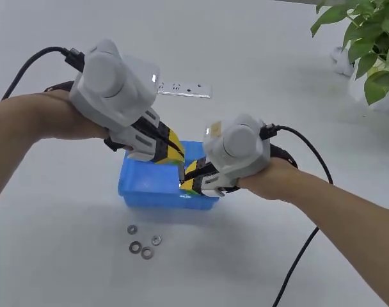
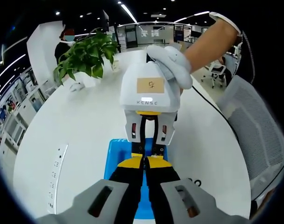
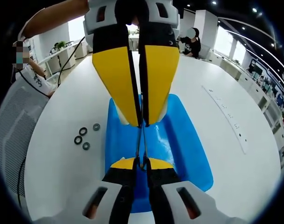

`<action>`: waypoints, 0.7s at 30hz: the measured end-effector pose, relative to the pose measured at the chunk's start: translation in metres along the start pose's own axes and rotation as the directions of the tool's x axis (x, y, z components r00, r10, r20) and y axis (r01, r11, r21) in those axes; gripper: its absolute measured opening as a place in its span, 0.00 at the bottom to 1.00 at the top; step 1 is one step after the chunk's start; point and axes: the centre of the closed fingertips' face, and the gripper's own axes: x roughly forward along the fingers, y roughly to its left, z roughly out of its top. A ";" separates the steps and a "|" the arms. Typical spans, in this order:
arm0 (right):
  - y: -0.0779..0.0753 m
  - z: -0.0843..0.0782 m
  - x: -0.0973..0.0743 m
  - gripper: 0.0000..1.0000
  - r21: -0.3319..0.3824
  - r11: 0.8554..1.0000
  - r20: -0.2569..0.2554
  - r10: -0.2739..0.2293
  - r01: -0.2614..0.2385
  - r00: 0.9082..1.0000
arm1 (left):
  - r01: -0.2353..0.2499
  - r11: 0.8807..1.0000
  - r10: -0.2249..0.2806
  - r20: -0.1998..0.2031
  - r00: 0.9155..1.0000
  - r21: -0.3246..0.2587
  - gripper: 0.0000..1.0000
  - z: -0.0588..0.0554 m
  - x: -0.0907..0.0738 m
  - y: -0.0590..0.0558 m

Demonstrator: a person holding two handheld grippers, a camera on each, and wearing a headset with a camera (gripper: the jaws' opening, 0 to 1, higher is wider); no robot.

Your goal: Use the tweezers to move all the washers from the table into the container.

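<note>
1. Both grippers were held tip to tip over the blue container, which stood on the white bench.
2. The left gripper came in from the upper left of the head view. Its yellow-tipped jaws were clenched, and they were pinched together on one end of the tweezers.
3. The right gripper faced it from the other side with its jaws just as tightly closed. In the right gripper view they were clamped on the near end of the same tweezers, so the thin metal strip ran straight between the two sets of tips.
4. From where I stood the tweezers hung above the inside of the container, clear of its floor as far as I could tell.
5. Four washers lay loose on the bench, close together just beside the container's long near wall. None of them touched it, and both grippers were well above them.
6. A white power strip lay flat on the bench beyond the container.
7. A leafy green plant stood at the far right corner.
8. A black cable trailed away from the right gripper.
</note>
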 end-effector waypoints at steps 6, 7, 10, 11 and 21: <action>0.000 0.000 0.000 0.10 0.001 1.000 -0.001 -0.002 0.002 1.000 | 0.000 1.000 0.000 -0.001 1.000 -0.001 0.06 0.000 0.000 0.000; 0.000 0.000 0.000 0.11 0.001 1.000 -0.001 -0.003 0.003 1.000 | 0.001 1.000 -0.001 -0.001 1.000 -0.001 0.06 0.000 0.000 0.000; 0.000 0.000 0.000 0.11 -0.003 1.000 -0.004 -0.006 0.006 1.000 | 0.000 1.000 0.000 -0.002 1.000 0.003 0.06 0.000 -0.001 -0.001; 0.000 0.000 -0.001 0.11 -0.003 1.000 -0.003 -0.008 0.008 1.000 | 0.000 1.000 0.000 -0.002 1.000 0.003 0.06 0.001 -0.001 -0.001; 0.001 0.007 -0.006 0.11 -0.009 1.000 0.006 -0.016 0.016 1.000 | -0.009 1.000 0.009 0.002 1.000 0.011 0.06 0.006 -0.007 -0.003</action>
